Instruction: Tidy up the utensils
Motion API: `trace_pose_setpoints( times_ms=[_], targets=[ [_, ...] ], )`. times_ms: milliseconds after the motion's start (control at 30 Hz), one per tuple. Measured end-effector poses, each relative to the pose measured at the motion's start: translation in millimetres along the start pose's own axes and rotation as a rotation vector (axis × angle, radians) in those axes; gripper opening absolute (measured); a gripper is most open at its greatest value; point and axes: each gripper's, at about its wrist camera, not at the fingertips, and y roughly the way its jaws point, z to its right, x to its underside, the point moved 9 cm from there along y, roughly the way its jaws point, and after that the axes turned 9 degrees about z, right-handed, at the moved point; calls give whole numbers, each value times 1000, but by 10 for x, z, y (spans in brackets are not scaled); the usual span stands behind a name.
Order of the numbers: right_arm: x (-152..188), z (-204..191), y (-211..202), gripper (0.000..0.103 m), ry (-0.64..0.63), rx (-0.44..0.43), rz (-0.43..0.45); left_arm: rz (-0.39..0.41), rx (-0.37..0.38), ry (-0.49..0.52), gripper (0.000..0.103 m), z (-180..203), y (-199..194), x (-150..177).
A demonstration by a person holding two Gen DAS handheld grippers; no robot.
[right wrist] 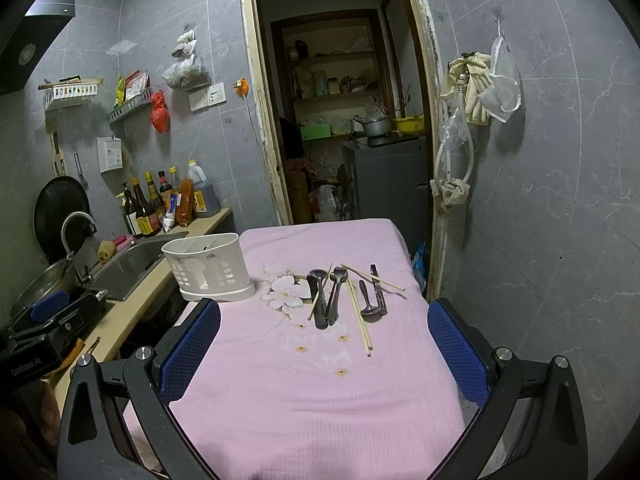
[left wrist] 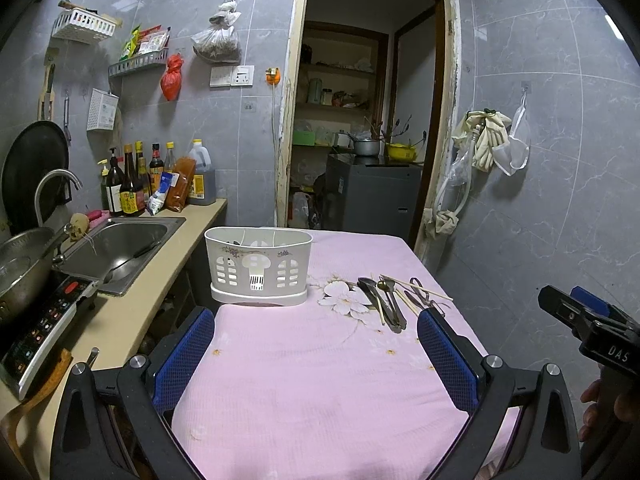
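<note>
A white slotted utensil holder (left wrist: 259, 266) (right wrist: 208, 268) stands upright at the left side of the pink-covered table (left wrist: 320, 380) (right wrist: 312, 380). To its right lies a loose pile of metal spoons (left wrist: 382, 300) (right wrist: 328, 300), wooden chopsticks (left wrist: 416, 286) (right wrist: 360, 322) and other metal cutlery (right wrist: 376, 296). My left gripper (left wrist: 316, 344) is open above the near half of the cloth, nothing between its blue pads. My right gripper (right wrist: 324, 340) is open too, well short of the pile. The right gripper (left wrist: 588, 320) also shows at the left wrist view's right edge.
A counter (left wrist: 132, 304) runs along the table's left side with a steel sink (left wrist: 120, 248), a curved tap (left wrist: 56, 188), sauce bottles (left wrist: 132, 184), a metal pot (left wrist: 20, 264) and an induction cooker (left wrist: 44, 332). Behind the table is an open doorway (left wrist: 368, 120); a tiled wall (left wrist: 560, 200) is to the right.
</note>
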Motion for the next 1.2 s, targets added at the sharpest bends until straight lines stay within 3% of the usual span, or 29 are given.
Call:
trace_pose_setpoints(
  times_ms=[1200],
  targets=[
    [35,-25,52,102,-4,-1,-11,-5,1,-3,102,-4,6,4]
  ],
)
